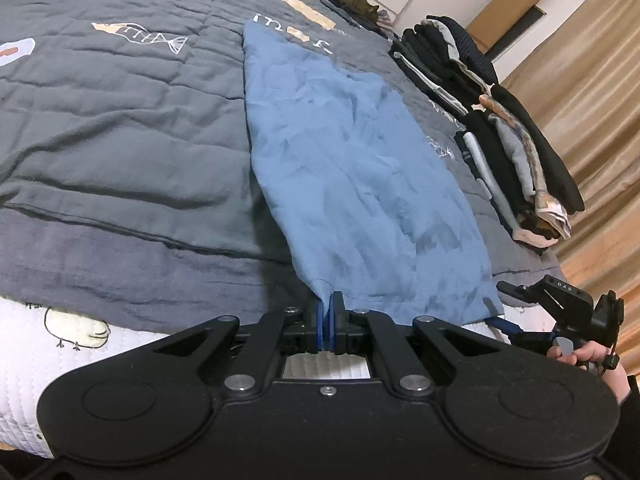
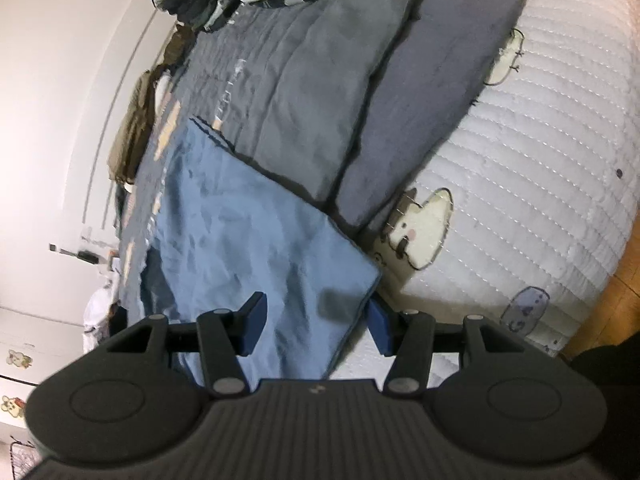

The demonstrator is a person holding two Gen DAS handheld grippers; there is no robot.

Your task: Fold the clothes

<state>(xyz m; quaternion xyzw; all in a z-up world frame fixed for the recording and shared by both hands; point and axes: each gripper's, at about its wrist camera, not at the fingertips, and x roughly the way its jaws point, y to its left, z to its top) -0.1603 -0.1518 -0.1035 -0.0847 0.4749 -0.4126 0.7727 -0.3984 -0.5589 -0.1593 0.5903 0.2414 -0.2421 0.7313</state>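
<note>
Across the left wrist view: blue garment (image 1: pixel 352 168) spread long and fairly flat on the grey quilt (image 1: pixel 120 128) of the bed, near end reaching the bed's edge over the white mattress pad (image 1: pixel 48 344). Left gripper (image 1: pixel 329 322) with fingers together, clamped on the garment's near left corner, cloth bunched into a small peak just above the pads. Beside the garment, toward the curtain, two stacks of folded clothes (image 1: pixel 500 144) already finished, dark and pale pieces layered neatly; more dark clothing heaped at the far end of the bed, state hard to tell. Right gripper (image 1: pixel 560 312) low at the right, held by a hand (image 1: pixel 584 356), at the garment's other near corner. Over to the right wrist view: same blue garment (image 2: pixel 248 240) running away along the quilt (image 2: pixel 304 92), creased but laid out in a single long panel, near corner hanging just past the edge above the mattress pad (image 2: pixel 520 160). Right gripper (image 2: pixel 316 328) with fingers apart, one on each side of that near hem, not pressing on it; no grip there yet. Judged from this: much of the pile done and stacked, this piece only at the start of its fold, one corner taken, second corner to be pinched, then near end to be carried toward the far end and the piece added to a stack.
</note>
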